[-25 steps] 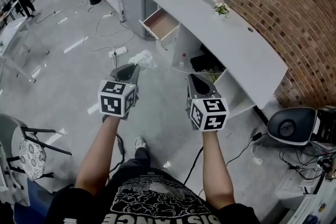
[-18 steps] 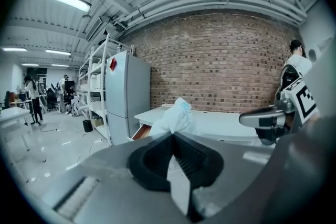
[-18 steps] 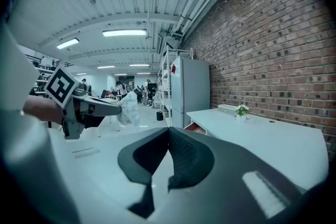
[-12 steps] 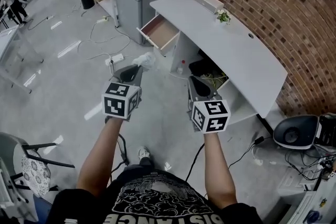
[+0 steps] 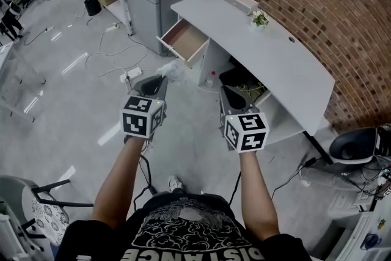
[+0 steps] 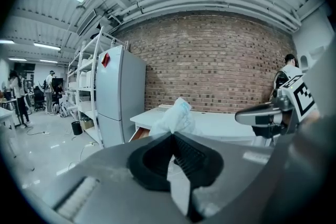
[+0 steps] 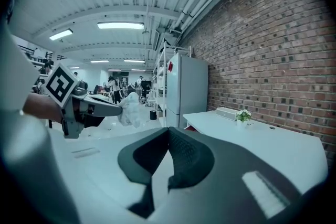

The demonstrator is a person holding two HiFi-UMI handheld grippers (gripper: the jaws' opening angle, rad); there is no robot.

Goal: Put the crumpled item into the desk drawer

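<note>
Crumpled paper (image 5: 171, 69) sticks out past the tips of our left gripper (image 5: 160, 79), whose jaws pinch it; beyond those jaws, slightly right, the desk (image 5: 287, 70) drawer (image 5: 184, 40) stands open; our right gripper (image 5: 225, 91) is clenched on nothing.

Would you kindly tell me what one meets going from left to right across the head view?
Chair → left gripper, shut on the crumpled item → drawer → right gripper → round black device.
</note>
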